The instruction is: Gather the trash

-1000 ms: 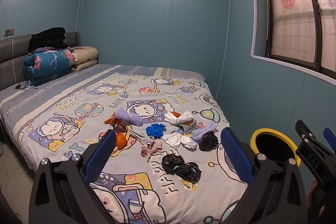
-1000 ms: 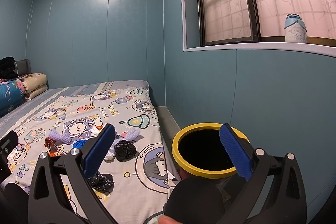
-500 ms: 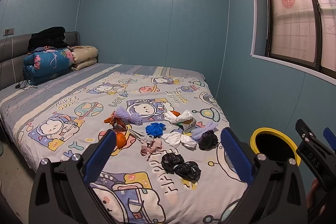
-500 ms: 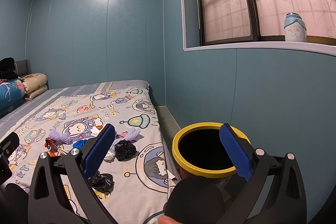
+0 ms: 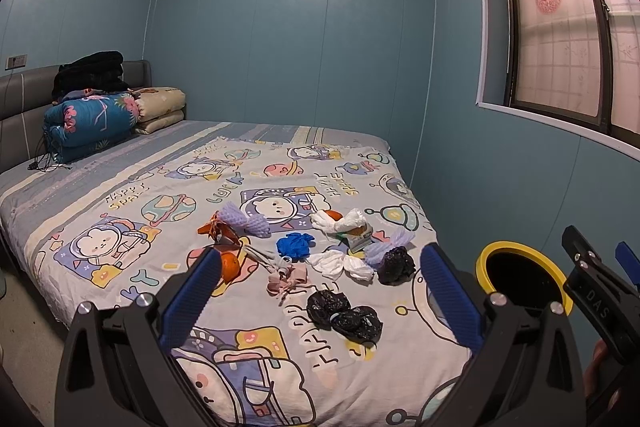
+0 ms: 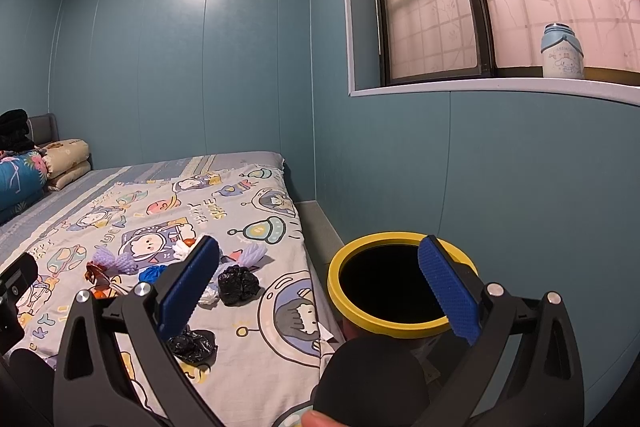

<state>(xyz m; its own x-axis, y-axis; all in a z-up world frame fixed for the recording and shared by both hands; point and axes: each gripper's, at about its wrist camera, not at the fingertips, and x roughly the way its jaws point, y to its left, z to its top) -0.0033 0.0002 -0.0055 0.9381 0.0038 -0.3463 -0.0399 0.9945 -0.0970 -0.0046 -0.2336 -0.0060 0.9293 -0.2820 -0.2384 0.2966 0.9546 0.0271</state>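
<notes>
Left gripper (image 5: 320,279), right gripper (image 6: 320,275): both spread wide, empty. Scattered trash (image 5: 320,259) lay on bed (image 5: 120,187); yellow-rimmed bin (image 6: 394,283) stood beside bed.

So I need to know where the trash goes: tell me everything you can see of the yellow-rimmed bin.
The bin is round, with a thick yellow rim that looks like plastic and a dark inside where nothing shows. It stands upright and uncovered on the floor between the bed and the blue wall. Its body is mostly hidden.
</notes>
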